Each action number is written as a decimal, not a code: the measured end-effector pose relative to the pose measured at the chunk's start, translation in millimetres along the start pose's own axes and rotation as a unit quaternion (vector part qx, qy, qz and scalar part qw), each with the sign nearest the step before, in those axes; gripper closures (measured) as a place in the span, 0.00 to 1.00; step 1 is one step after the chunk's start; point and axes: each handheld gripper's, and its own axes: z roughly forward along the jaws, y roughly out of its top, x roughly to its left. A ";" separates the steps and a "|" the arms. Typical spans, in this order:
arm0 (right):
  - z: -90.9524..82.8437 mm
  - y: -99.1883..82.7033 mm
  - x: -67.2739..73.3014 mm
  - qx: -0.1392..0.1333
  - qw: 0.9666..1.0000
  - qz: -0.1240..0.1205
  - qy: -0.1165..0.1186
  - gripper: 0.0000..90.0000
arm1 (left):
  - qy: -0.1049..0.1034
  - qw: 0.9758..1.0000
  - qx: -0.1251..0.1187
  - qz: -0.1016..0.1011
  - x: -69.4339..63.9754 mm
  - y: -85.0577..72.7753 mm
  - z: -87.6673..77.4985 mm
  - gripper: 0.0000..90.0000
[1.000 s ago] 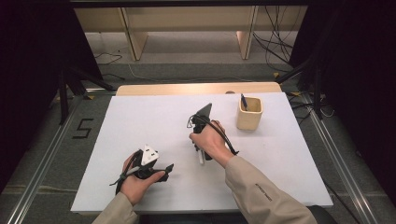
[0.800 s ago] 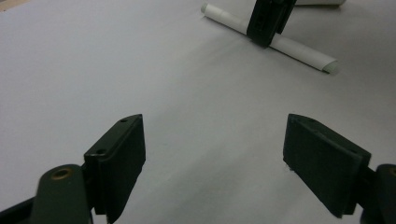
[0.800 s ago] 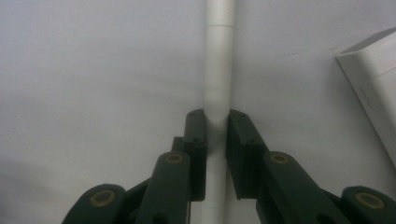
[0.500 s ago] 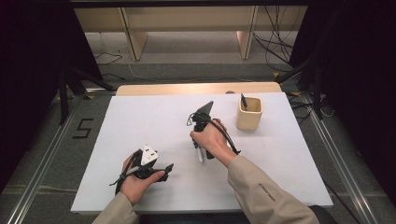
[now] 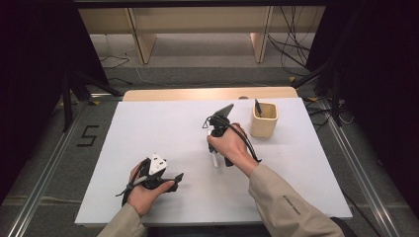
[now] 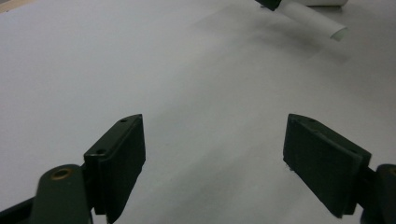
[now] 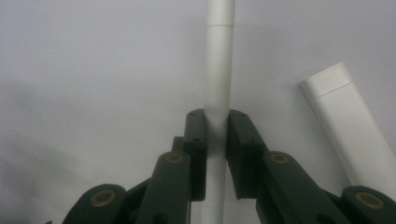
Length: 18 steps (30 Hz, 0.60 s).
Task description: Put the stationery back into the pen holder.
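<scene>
Between the pads of our right gripper [image 7: 215, 128] sits a slim white pen [image 7: 218, 60], pinched on both sides of its barrel, with its length running on past the jaws and away from the camera. Just beside it, to the right in the right gripper view, lies a wider white tube or cap [image 7: 348, 126] flat on the sheet, apart from the pen and not touching the jaws. From the high view, our right hand [image 5: 230, 145] holds this gripper near the middle of the white table cover [image 5: 163, 128], and the white pen's tip [image 5: 215, 161] shows below the hand, pointing down toward the sheet.

Our left gripper [image 6: 215, 158] has its jaws spread wide with nothing between them, only bare white sheet below and ahead; the end of a white tube [image 6: 317, 21] lies well off at the top right of that view. Our left hand [image 5: 148, 185] rests near the front edge of the table, well apart from the right.

Beyond the right hand, a tan cup [image 5: 264, 120] with a dark pen [image 5: 257, 107] standing in it sits near the far right of the sheet, close to the right gripper's rear. Open sheet stretches to the left and far side, and the right edge lies well apart from the cup.
</scene>
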 end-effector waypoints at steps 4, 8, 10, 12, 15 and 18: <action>-5.8 -0.7 -1.7 -0.010 1.000 -0.006 0.006 0.88 | -0.001 1.000 0.000 0.000 0.0 0.1 -0.3 0.23; -11.6 -2.1 -2.9 -0.024 1.000 -0.012 0.014 0.88 | -0.001 1.000 0.000 -0.001 0.0 -0.1 -0.2 0.23; -14.3 -3.0 -3.7 -0.030 0.999 -0.018 0.017 0.88 | -0.001 1.000 0.000 -0.001 0.1 -0.1 -0.3 0.23; -17.8 -4.2 -4.7 -0.039 0.999 -0.022 0.023 0.88 | -0.001 1.000 0.000 -0.001 0.0 -0.1 -0.3 0.23; -21.9 -5.5 -7.1 -0.053 0.998 -0.031 0.028 0.88 | -0.001 1.000 0.000 -0.001 -0.2 0.0 -0.3 0.23; -25.8 -7.1 -11.1 -0.069 0.996 -0.040 0.034 0.88 | -0.001 1.000 0.000 -0.001 -0.1 0.0 -0.3 0.23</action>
